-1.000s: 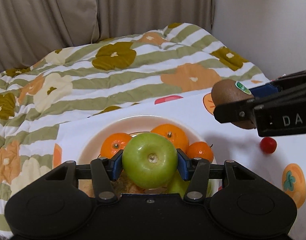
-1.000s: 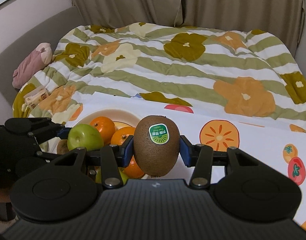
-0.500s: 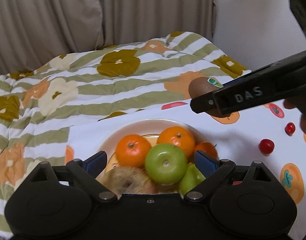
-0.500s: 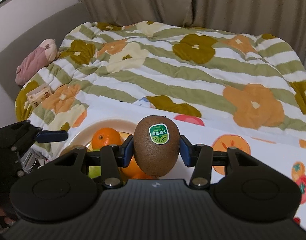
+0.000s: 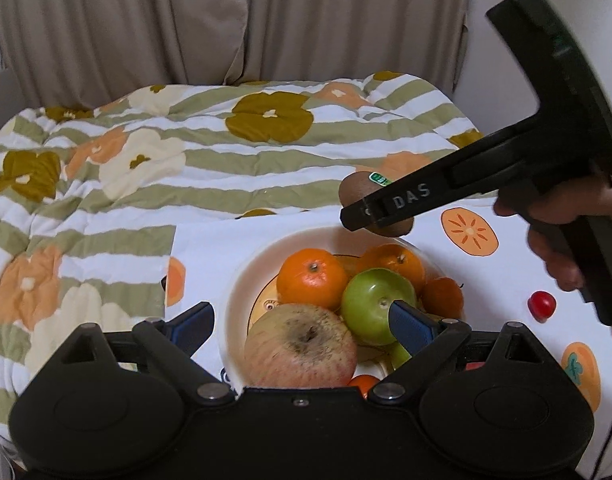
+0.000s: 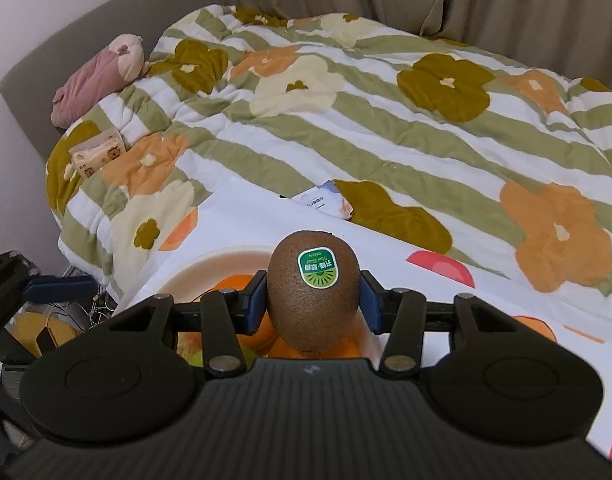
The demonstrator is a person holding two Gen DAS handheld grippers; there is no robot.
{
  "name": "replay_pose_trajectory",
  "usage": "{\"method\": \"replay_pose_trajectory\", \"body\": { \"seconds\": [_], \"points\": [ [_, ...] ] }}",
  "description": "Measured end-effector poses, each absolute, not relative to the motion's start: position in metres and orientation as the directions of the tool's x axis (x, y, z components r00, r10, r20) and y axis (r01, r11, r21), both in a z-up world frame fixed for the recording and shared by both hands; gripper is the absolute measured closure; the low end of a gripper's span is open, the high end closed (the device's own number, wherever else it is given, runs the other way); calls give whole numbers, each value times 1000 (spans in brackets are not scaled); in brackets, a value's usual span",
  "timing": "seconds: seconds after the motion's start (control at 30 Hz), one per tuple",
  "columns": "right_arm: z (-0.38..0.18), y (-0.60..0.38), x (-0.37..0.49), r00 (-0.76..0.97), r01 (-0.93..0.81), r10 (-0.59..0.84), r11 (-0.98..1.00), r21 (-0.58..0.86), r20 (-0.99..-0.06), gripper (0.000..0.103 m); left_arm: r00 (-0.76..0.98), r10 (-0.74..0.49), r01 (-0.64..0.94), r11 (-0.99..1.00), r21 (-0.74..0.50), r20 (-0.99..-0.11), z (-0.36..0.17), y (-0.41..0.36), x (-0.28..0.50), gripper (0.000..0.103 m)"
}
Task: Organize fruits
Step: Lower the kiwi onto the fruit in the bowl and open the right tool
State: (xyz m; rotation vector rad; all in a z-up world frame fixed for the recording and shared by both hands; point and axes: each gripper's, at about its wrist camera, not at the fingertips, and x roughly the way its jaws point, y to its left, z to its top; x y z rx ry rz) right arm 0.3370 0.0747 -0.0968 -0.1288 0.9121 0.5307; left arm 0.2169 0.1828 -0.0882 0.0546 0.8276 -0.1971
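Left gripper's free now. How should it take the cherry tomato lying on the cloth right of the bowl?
Come straight down on the cherry tomato, fingers across its middle. It is small, round and alone on the cloth, so either side is open and it may roll.

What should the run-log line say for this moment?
left gripper: open, empty, above bowl | right gripper: shut on kiwi, over bowl's far rim | green apple: in bowl | cherry tomato: on cloth

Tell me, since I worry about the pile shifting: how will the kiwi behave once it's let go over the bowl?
The kiwi, clamped in the right gripper, is egg-shaped, so it will probably roll. The bowl is heaped with round fruit, leaving no flat seat. Its fuzzy skin likely grips rather than slips.
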Motion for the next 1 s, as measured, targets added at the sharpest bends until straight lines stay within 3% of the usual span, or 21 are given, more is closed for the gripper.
{"method": "replay_pose_trajectory", "body": {
  "seconds": [0.47,0.73,1.0],
  "points": [
    [-116,88,354,422,-497,377,857,137,-824,37,670,-139,175,984,-27,-730,-87,195,215,7],
    [-116,87,352,431,-459,377,874,161,-820,4,661,-140,177,984,-28,-738,-90,197,210,7],
    [-99,75,336,466,-429,379,887,170,-800,4,667,-127,178,984,-8,-734,-88,194,206,7]
  ]
}}
